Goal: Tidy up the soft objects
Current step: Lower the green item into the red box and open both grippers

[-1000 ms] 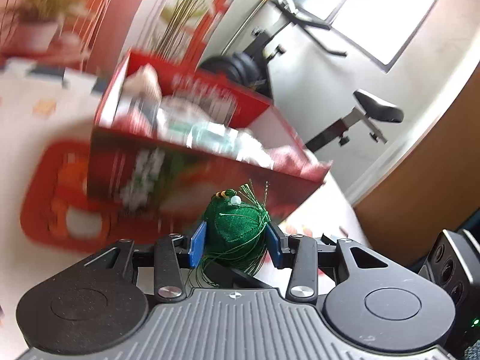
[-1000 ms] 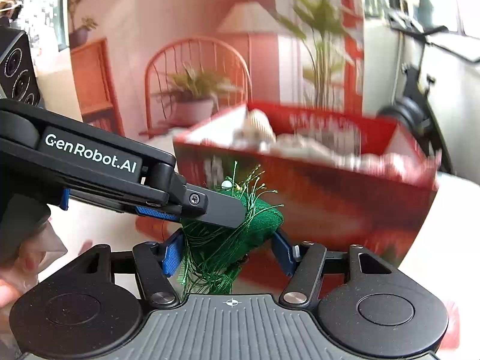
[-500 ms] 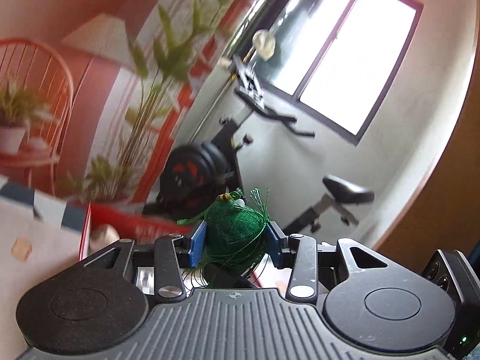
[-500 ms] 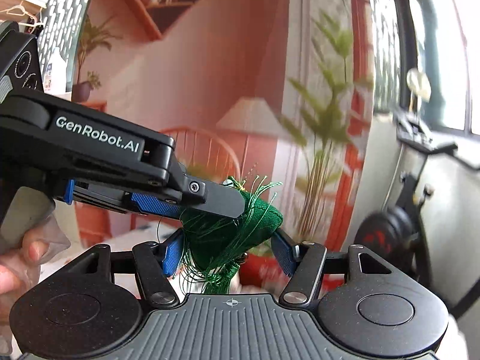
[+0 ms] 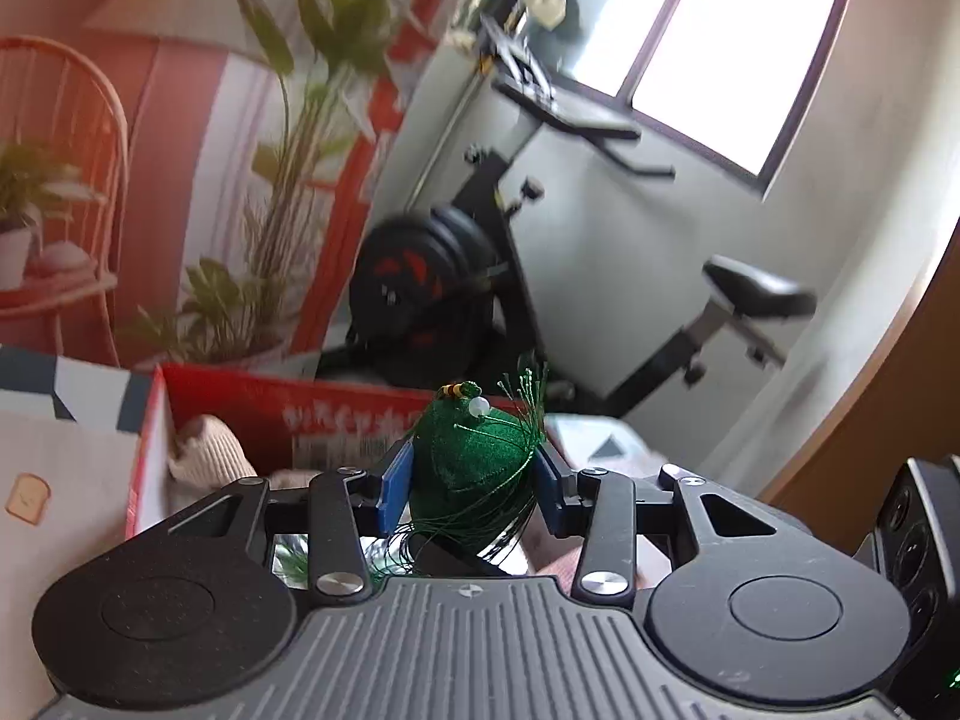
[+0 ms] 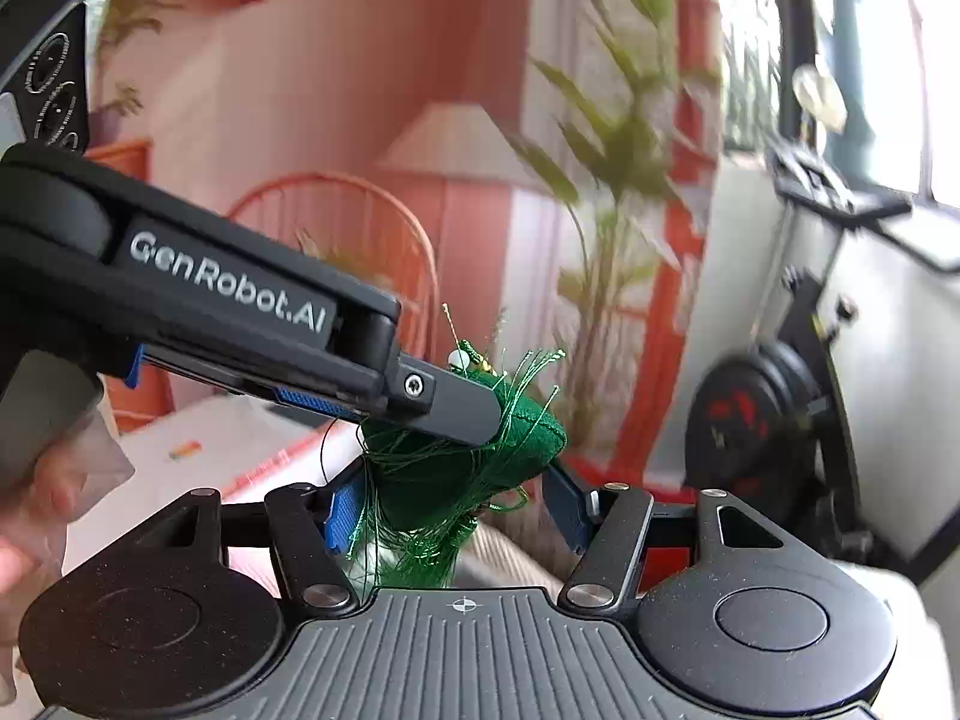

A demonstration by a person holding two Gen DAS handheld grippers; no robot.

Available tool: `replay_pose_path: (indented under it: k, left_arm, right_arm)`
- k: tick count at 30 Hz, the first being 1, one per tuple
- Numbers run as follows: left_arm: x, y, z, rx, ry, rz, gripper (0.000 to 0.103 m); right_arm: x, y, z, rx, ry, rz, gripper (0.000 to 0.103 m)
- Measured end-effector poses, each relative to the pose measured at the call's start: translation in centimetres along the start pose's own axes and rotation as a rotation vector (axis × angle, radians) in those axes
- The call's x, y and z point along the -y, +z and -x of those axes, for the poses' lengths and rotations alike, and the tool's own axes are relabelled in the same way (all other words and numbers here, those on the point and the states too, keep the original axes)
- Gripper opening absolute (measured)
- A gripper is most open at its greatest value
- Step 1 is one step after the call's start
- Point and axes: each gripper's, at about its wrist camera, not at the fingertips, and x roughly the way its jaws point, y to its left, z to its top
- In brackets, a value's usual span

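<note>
Left gripper [image 5: 471, 480] pinches the green tasselled pouch [image 5: 474, 468] at frame centre, right gripper [image 6: 453, 501] brackets it but pad contact is unclear, so carry it level, let tassels hang clear, drop inside the red box [image 5: 240, 402] rim at lower left, open air above.

The pouch [image 5: 474, 462] was deep green with green tassel threads and a white bead. Behind it the box [image 5: 270, 414] was red with white lettering. Claw pads [image 5: 393, 489] were blue.
</note>
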Motion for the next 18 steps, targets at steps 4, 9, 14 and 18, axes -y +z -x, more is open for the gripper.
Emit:
replay_pose_path:
  k: [4, 9, 14, 18]
  left_arm:
    - [-0.6, -0.8, -1.4, -0.037, 0.05, -0.023, 0.045]
    - [-1.8, -0.8, -0.6, -0.045, 0.144, -0.065, 0.049]
    - [-1.8, -0.7, 1.2, -0.044, 0.253, -0.129, 0.07]
    - [-1.4, -0.8, 3.5, -0.022, 0.318, -0.147, 0.089]
  right_arm:
    - [0.8, -2.2, -1.1, -0.062, -0.03, -0.058, 0.058]
    - [2.2, -4.3, -0.9, -0.111, -0.085, -0.118, 0.059]
    - [3.0, -4.8, 0.8, -0.113, -0.131, -0.172, 0.071]
    - [3.1, -4.8, 2.6, -0.11, -0.151, -0.203, 0.084]
